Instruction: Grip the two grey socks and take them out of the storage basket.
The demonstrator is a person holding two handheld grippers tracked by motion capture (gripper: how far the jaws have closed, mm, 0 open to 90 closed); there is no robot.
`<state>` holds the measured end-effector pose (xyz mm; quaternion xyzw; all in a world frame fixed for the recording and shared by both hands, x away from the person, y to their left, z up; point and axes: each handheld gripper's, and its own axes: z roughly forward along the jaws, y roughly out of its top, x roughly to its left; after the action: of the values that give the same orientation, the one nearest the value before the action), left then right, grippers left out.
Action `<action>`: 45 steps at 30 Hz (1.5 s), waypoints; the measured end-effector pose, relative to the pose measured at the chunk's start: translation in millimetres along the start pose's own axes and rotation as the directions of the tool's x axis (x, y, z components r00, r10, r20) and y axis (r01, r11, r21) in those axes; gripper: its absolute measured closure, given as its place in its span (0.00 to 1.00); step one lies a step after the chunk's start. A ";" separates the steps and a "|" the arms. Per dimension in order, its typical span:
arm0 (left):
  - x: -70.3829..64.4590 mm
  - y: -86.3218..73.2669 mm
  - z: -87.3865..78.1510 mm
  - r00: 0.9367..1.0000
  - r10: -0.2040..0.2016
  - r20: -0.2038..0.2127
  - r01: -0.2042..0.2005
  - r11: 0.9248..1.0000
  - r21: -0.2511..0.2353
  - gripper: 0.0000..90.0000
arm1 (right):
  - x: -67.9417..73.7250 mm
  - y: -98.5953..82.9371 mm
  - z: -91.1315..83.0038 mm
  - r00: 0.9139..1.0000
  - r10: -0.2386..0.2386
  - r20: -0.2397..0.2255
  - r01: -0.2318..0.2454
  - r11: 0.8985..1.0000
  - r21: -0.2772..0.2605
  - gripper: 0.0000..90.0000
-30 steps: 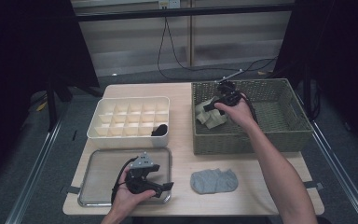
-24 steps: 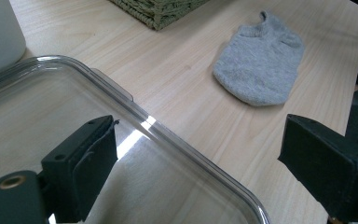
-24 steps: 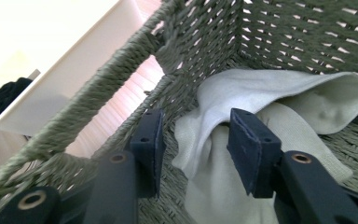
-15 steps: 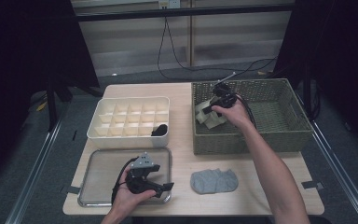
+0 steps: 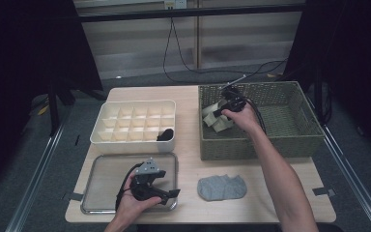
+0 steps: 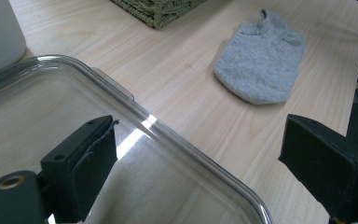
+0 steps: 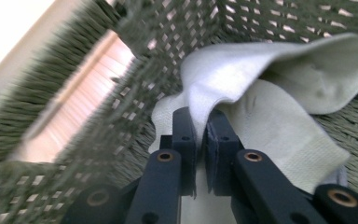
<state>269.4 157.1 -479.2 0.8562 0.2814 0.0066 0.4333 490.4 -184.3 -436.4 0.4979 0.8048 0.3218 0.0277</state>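
Pale sock pinched in the basket, left side waiting

Nearest to me, my left gripper (image 5: 166,192) hung with jaws wide apart and empty over the clear tray (image 6: 177,140), the grey sock (image 6: 261,65) lying just beside on the table (image 5: 188,159). Farther away, my right gripper (image 7: 201,128) was inside the wicker basket (image 5: 299,140), its jaws closed on a fold of the pale sock (image 7: 279,93). I judged this sock light, soft and limp, so it would sag; a thick fold near the cuff seemed the safest place to grip.
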 end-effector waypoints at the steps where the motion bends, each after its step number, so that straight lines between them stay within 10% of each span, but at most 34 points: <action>1: 0.2 0.0 -0.4 1.000 0.001 -0.003 -0.001 1.000 -0.001 0.12 | -0.5 -0.8 -2.9 1.000 -0.007 -0.024 0.007 1.000 -0.028 0.94; 24: 1.4 0.0 -0.7 1.000 0.000 -0.012 0.000 1.000 -0.001 0.12 | -13.2 -19.6 -78.5 0.994 -0.003 -0.109 -0.028 0.960 -0.277 0.94; 45: 1.9 -0.1 0.3 1.000 -0.003 -0.016 0.003 1.000 0.001 0.12 | -42.3 -53.6 -131.8 0.996 0.047 -0.073 -0.069 0.938 -0.338 0.94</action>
<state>271.0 157.8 -479.9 0.8559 0.2860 0.0125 0.4306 421.5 -299.6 -373.1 0.4988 0.7224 0.4725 0.0782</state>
